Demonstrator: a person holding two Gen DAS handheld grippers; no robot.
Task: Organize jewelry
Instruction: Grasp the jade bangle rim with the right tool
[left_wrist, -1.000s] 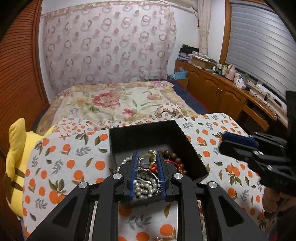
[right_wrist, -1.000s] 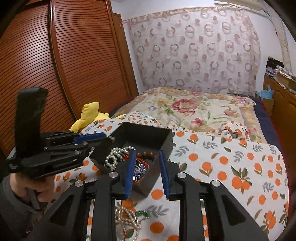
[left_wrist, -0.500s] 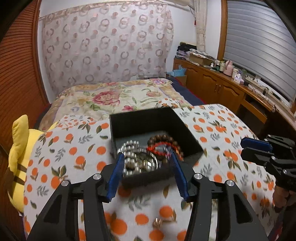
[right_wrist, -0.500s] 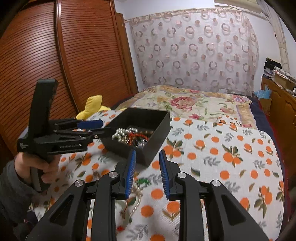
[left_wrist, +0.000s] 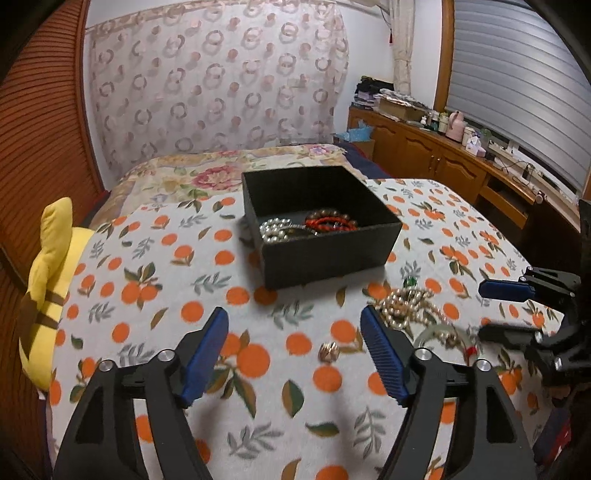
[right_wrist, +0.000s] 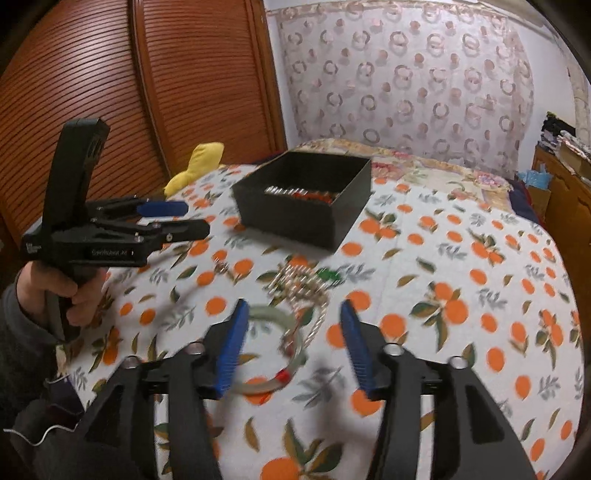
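Jewelry is split between two places: some lies in the black box (left_wrist: 321, 236), the rest loose on the orange-print cloth (left_wrist: 155, 295) over the table. In the left wrist view, pearls (left_wrist: 275, 230) and a red bracelet (left_wrist: 330, 223) already sit inside the box, while a small ring (left_wrist: 328, 350) lies between the jaws of the left tool (left_wrist: 295, 354), which have just been opening and grip nothing. In the right wrist view, the right tool (right_wrist: 291, 343) has likewise just spread its jaws and holds nothing; it hangs over a pale bangle (right_wrist: 275, 350) tangled with a pearl strand (right_wrist: 299, 284), probably the next pickup. The box stands just beyond, within easy reach for drops.
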